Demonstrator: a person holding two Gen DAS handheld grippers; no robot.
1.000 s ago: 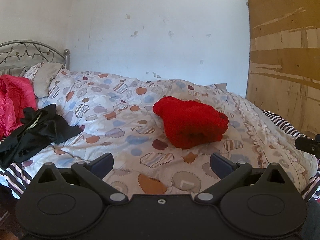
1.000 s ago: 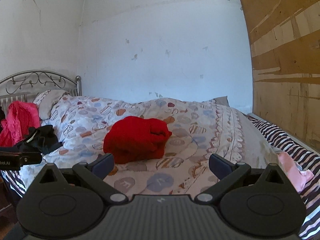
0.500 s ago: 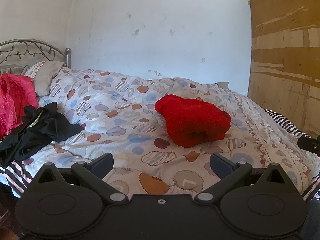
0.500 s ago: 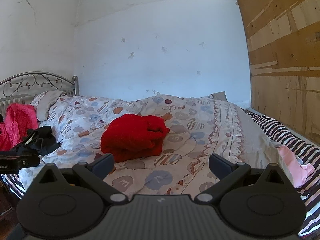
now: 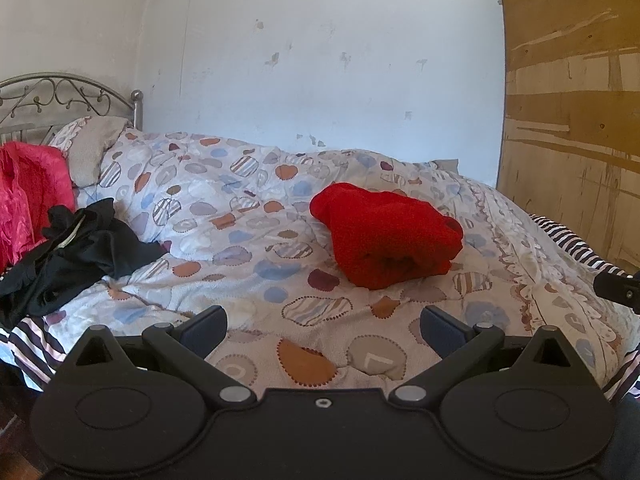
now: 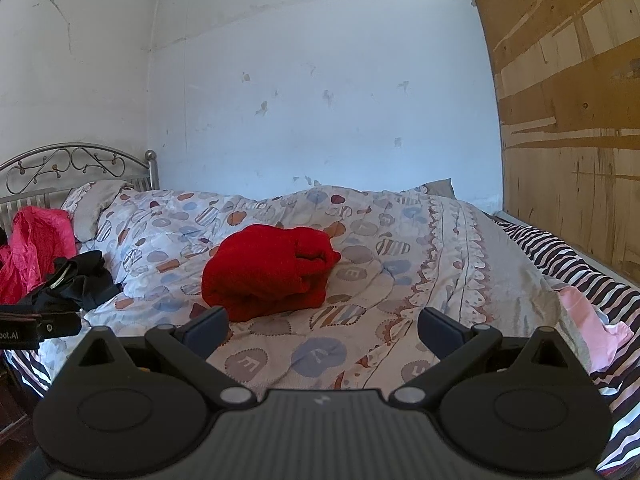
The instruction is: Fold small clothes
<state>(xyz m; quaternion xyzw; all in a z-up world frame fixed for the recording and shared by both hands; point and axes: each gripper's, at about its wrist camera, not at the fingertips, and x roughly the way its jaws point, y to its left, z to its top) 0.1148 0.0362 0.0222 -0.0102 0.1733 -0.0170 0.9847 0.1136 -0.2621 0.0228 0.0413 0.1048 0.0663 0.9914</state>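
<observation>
A red knitted garment [image 5: 384,236] lies folded in a bundle in the middle of the patterned quilt [image 5: 248,264]; it also shows in the right wrist view [image 6: 268,272]. My left gripper [image 5: 324,324] is open and empty, held back from the bed's near edge, short of the bundle. My right gripper [image 6: 324,326] is open and empty, also back from the bundle. A crumpled black garment [image 5: 76,252] lies at the bed's left side, seen too in the right wrist view [image 6: 80,280].
A pink-red cloth [image 5: 28,196] is heaped by the metal headboard [image 5: 60,96] and a pillow [image 5: 92,148]. A pale pink cloth [image 6: 588,320] lies on the striped sheet [image 6: 560,256] at right. A plywood panel [image 6: 568,120] stands along the right side.
Both grippers have drifted slightly, so the view shifts a little. The red bundle and other clothes have not moved. Both grippers stay open.
</observation>
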